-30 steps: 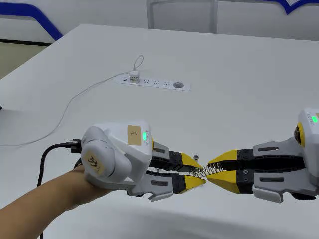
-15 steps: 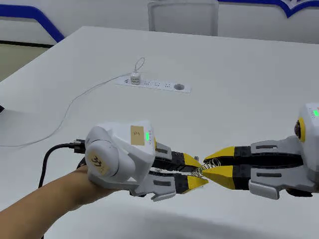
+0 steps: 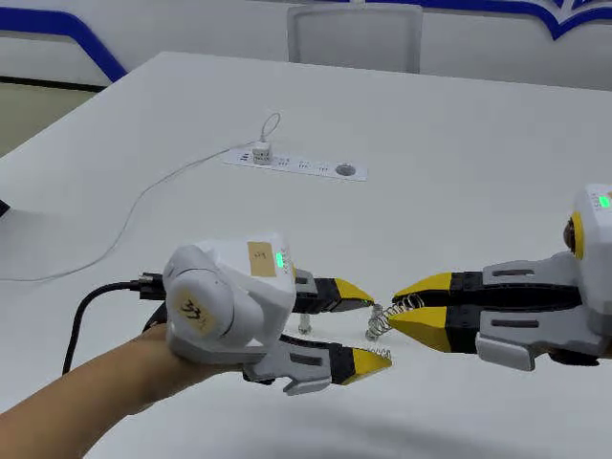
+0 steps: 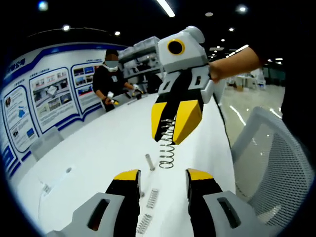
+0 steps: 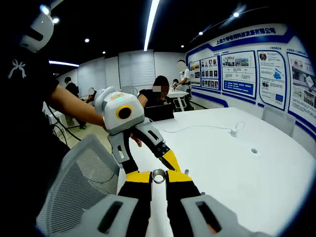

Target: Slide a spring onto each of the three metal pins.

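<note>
White bench (image 3: 459, 143): your right tool (image 3: 394, 306) pinches a spring (image 3: 387, 318) slanting toward a metal pin (image 3: 370, 335) at its eight o'clock; your left tool (image 3: 381, 326) spread, empty.

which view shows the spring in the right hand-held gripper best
The left gripper view: the spring hangs side-on, coils clear, from the right hand-held gripper. In the head view it is small; in the right gripper view it appears end-on, as a ring.
</note>
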Demonstrator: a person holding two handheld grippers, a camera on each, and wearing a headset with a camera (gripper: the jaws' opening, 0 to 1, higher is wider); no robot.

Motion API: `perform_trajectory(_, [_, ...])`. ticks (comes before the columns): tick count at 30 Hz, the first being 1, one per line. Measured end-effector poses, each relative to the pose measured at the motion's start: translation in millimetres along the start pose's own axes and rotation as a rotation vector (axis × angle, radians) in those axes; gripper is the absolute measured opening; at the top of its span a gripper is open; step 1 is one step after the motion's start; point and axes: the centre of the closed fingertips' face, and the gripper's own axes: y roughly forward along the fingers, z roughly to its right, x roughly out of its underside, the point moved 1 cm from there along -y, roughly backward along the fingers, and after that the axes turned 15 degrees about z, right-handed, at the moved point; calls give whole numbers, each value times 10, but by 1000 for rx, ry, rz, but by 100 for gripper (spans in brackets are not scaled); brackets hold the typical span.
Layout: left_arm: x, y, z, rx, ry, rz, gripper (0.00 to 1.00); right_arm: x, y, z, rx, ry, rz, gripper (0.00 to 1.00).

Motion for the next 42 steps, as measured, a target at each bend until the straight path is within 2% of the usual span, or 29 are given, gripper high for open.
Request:
perform_trajectory(4, [20, -58, -42, -27, -5, -11, 40, 48, -56, 117, 43, 8, -23, 11])
perform_trajectory(6, [39, -91, -61, -41, -8, -19, 42, 79, -103, 226, 101, 42, -36, 11])
perform_trajectory(14, [80, -192, -128, -92, -16, -24, 52, 267, -298, 604, 242, 66, -122, 11])
perform_trajectory(17, [60, -234, -139, -105, -60, 4, 58, 351, -390, 746, 294, 83, -151, 11])
perform_trajectory(20, [83, -294, -191, -130, -55, 0, 60, 421, -478, 867, 337, 103, -172, 11])
perform_trajectory(22, [97, -341, -243, -157, -71, 4, 64, 496, -550, 950, 365, 104, -206, 11])
perform_trajectory(30, [147, -497, -376, -226, -97, 6, 74, 663, -632, 1112, 407, 97, -275, 11])
perform_trajectory(37, [178, -601, -430, -268, -111, 9, 81, 777, -621, 1166, 410, 102, -318, 11])
perform_trajectory(42, [219, -624, -422, -273, -116, -10, 82, 823, -594, 1204, 411, 104, -333, 11])
